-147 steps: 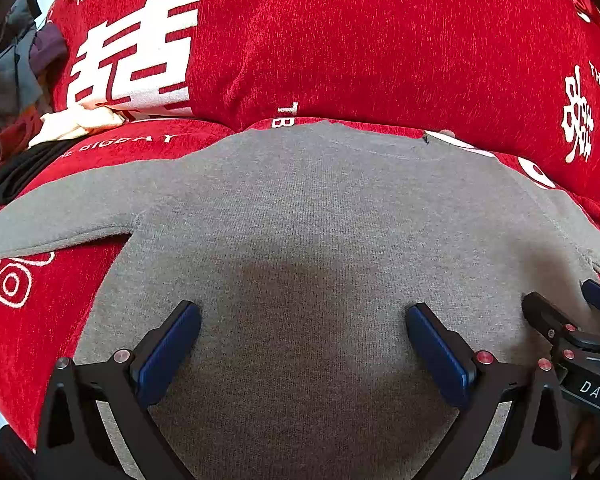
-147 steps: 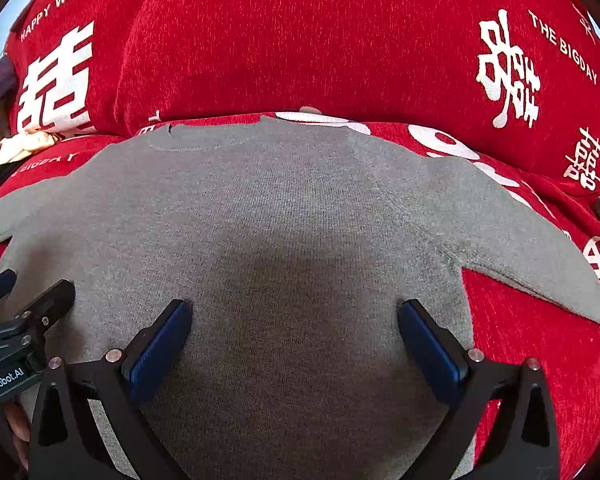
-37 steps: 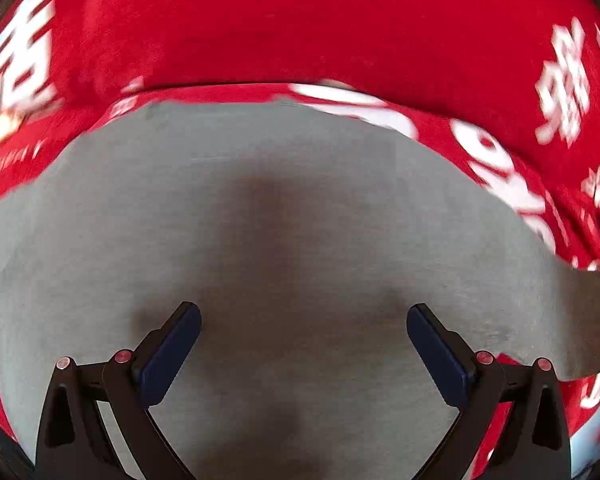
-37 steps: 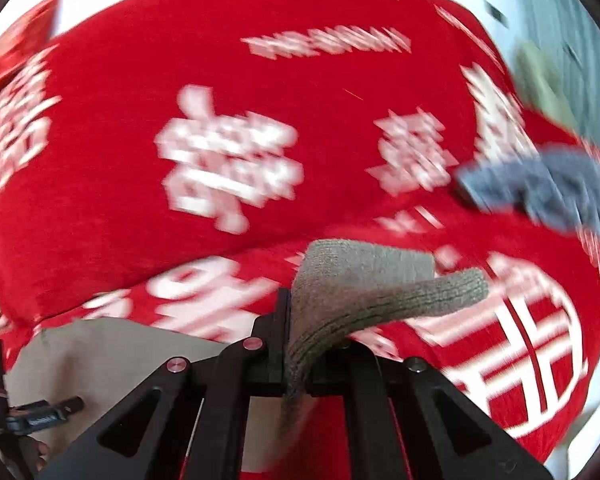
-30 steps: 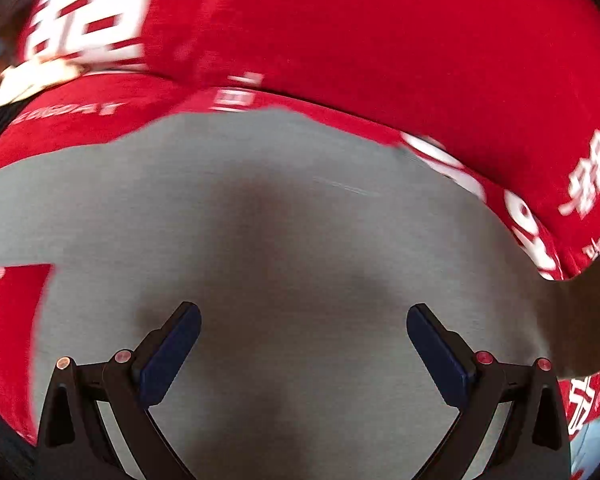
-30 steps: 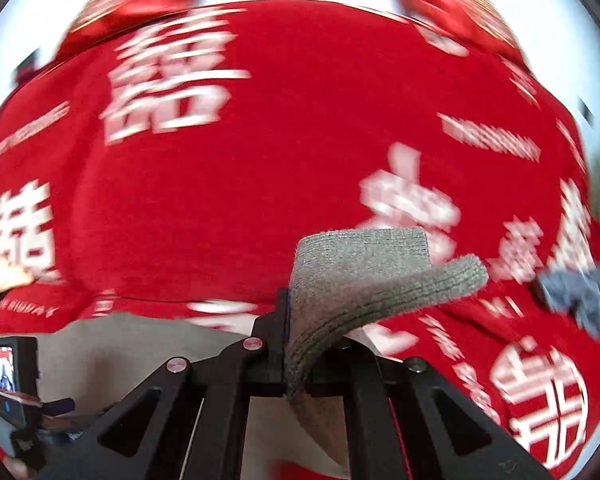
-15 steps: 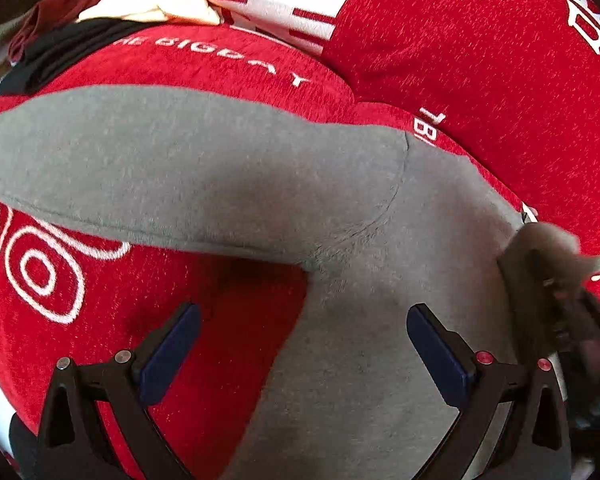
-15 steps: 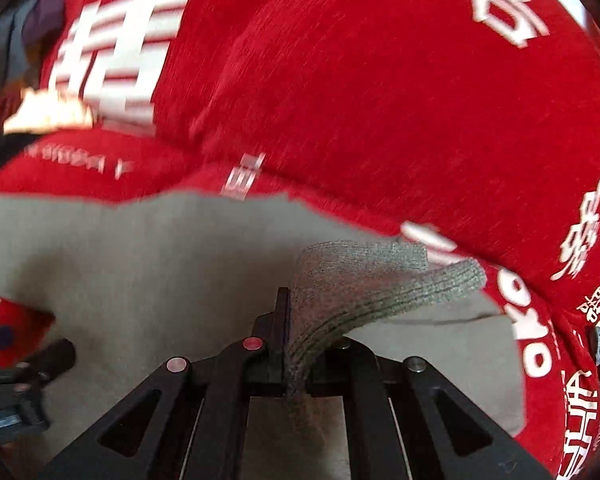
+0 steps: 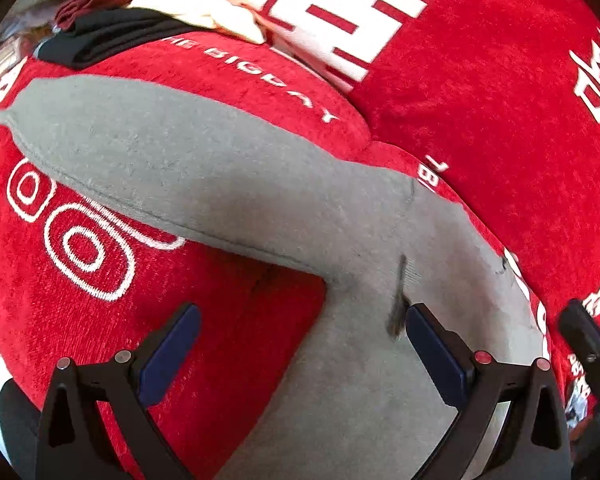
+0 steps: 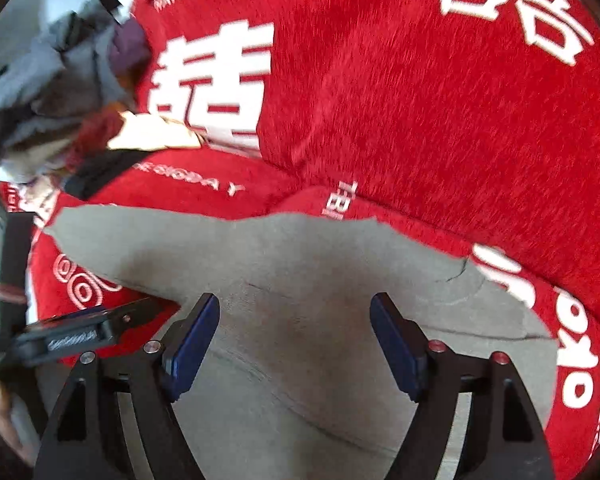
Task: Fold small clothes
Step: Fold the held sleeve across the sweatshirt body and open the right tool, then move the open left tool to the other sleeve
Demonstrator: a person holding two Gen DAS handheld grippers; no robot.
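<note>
While the grey knit sweater [image 9: 228, 184] lies spread on the red sofa cover [image 9: 500, 92] with its white lettering, both tools hang over it with nothing in their grip. From the left wrist camera, one sleeve [image 9: 112, 148] stretches flat from the body out toward ten o'clock, its cuff end lying on the red fabric beside white ring patterns. The left gripper [image 9: 300, 348] stands released, its blue pads [image 9: 168, 348] wide apart: one pad is above bare red cover at seven o'clock, the other above the sweater body at five o'clock, just under the armpit seam. A pile of other clothes [image 9: 116, 16], dark red, black and cream, sits at eleven o'clock against the back cushion. At the frame's four o'clock edge a dark part of the right gripper [image 9: 588, 344] shows.

From the right wrist camera, the right gripper [image 10: 296, 340] has its jaws opening, with no cloth between them; the sweater's grey body [image 10: 300, 264] lies flat beneath, with a soft crease running toward four o'clock. The left tool reaches in from nine o'clock, held by a hand [image 10: 0, 404].
</note>
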